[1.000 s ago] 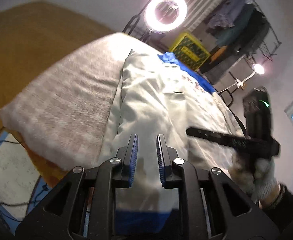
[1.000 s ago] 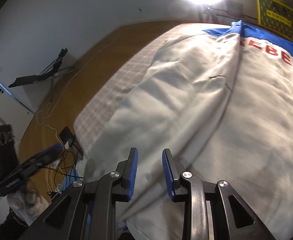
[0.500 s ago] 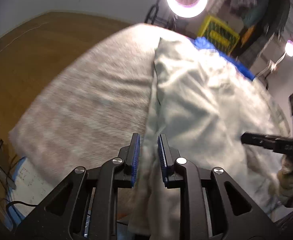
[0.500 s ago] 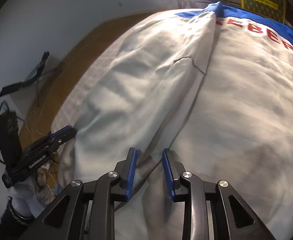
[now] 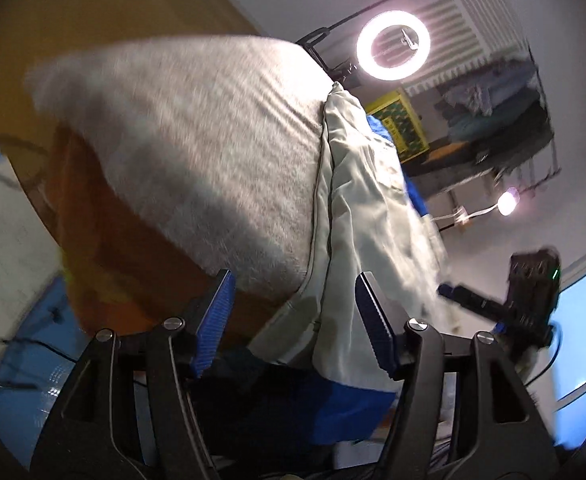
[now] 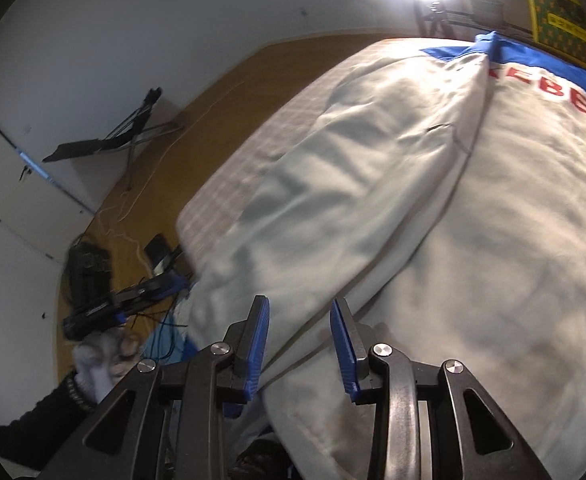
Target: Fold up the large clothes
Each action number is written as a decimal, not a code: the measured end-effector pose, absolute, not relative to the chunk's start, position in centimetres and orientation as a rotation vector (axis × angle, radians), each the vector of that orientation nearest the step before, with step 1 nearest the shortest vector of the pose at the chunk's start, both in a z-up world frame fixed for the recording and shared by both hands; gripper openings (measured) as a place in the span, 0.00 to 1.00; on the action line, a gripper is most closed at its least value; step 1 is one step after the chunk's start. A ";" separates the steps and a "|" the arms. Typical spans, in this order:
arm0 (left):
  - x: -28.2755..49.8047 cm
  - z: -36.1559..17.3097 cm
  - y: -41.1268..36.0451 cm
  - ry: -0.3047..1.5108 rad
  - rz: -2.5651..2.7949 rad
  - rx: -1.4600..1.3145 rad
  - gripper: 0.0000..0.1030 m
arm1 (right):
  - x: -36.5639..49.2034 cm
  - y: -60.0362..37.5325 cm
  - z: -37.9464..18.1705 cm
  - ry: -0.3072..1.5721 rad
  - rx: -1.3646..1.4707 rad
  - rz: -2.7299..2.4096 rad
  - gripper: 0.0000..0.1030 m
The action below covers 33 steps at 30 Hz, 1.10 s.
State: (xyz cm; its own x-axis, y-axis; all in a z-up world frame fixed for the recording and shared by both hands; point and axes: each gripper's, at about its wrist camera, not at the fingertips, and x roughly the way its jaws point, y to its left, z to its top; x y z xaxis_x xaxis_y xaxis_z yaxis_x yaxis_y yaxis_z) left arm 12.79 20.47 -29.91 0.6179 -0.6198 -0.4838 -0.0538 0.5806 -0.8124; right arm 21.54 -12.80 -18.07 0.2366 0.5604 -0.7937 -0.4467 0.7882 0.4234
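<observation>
With its side panel laid over, the jacket (image 5: 357,208) lies loose between the left gripper (image 5: 293,320), jaws just opened wide to release, and right gripper (image 6: 299,344), half open.

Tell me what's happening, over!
Left tool just opened, cloth edge loose between its pads. Right tool open, easing wider over the fold. White jacket half folded on the bed. Nothing in the way.

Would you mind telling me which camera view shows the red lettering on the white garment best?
The right wrist view: the red lettering reads clearly across the white garment, just below its blue band. In the left wrist view the garment lies edge-on along the bed, so the lettering cannot be made out.
</observation>
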 end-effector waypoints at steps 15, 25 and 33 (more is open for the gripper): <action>12.8 -33.5 18.5 0.877 -0.596 -1.094 0.62 | 20.1 -12.8 -19.1 1.171 0.112 0.699 0.33; 11.7 -29.3 17.3 0.841 -0.625 -0.914 0.62 | 20.1 -10.1 -21.4 1.227 -0.005 0.690 0.31; 11.0 -26.7 15.5 0.838 -0.549 -0.746 0.13 | 20.8 -9.2 -22.6 1.248 -0.015 0.666 0.30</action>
State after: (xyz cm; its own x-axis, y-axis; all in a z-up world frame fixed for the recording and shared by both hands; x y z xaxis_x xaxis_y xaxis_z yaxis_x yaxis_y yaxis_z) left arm 11.03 15.45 -26.71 0.5599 -0.6908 -0.4575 0.1429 0.6243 -0.7680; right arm 20.81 -9.22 -22.55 0.1554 0.4567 -0.8759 -0.4728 0.8130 0.3400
